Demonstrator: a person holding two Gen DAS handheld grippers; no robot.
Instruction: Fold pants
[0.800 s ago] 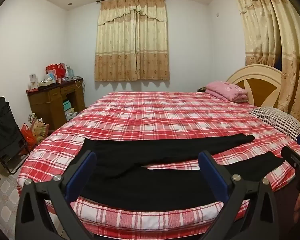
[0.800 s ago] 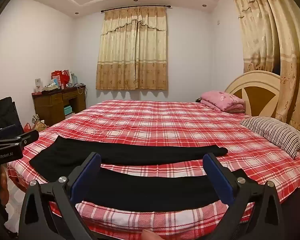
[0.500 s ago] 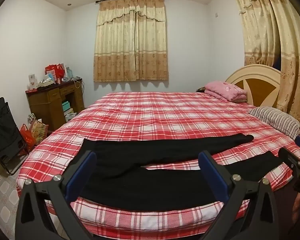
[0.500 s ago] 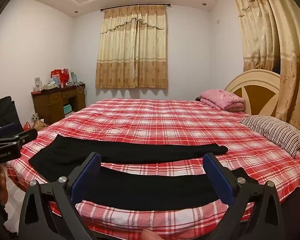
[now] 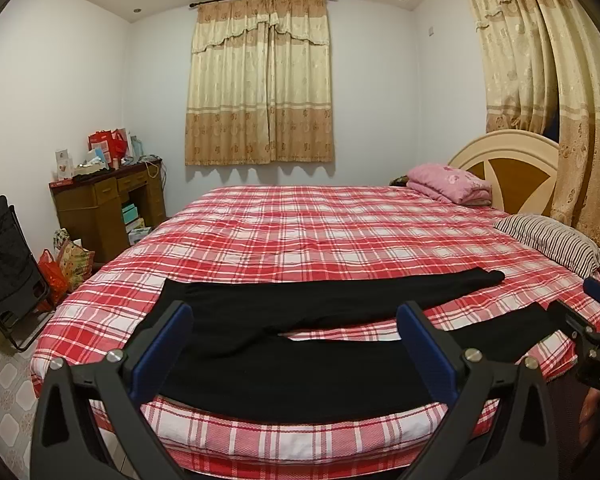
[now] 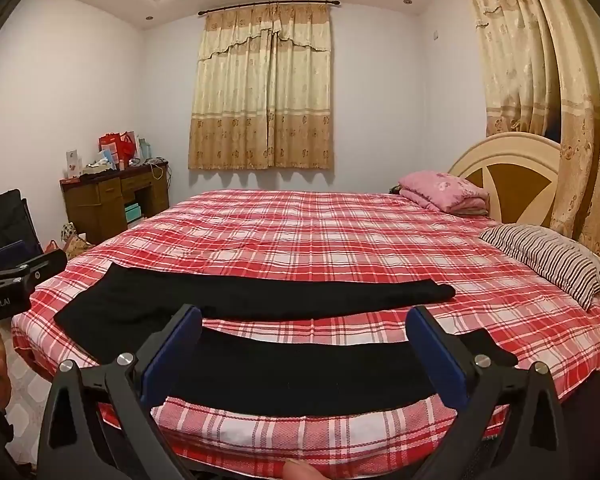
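Observation:
Black pants [image 5: 300, 352] lie flat along the near edge of the bed, waist at the left and both legs spread apart toward the right; they also show in the right wrist view [image 6: 284, 368]. My left gripper [image 5: 294, 336] is open and empty, held above the near leg toward the waist. My right gripper [image 6: 304, 340] is open and empty, held above the near leg toward its cuff. The right gripper shows at the right edge of the left wrist view [image 5: 580, 332]. The left gripper shows at the left edge of the right wrist view [image 6: 16, 276].
The bed [image 5: 320, 236] has a red plaid cover. A striped pillow [image 5: 552, 240] and a pink folded blanket [image 5: 448, 182] lie by the headboard at the right. A wooden desk [image 5: 108, 204], bags and a black folding chair [image 5: 8, 264] stand at the left.
Both grippers have shifted only slightly; the view has tilted a little upward. The pants have not moved.

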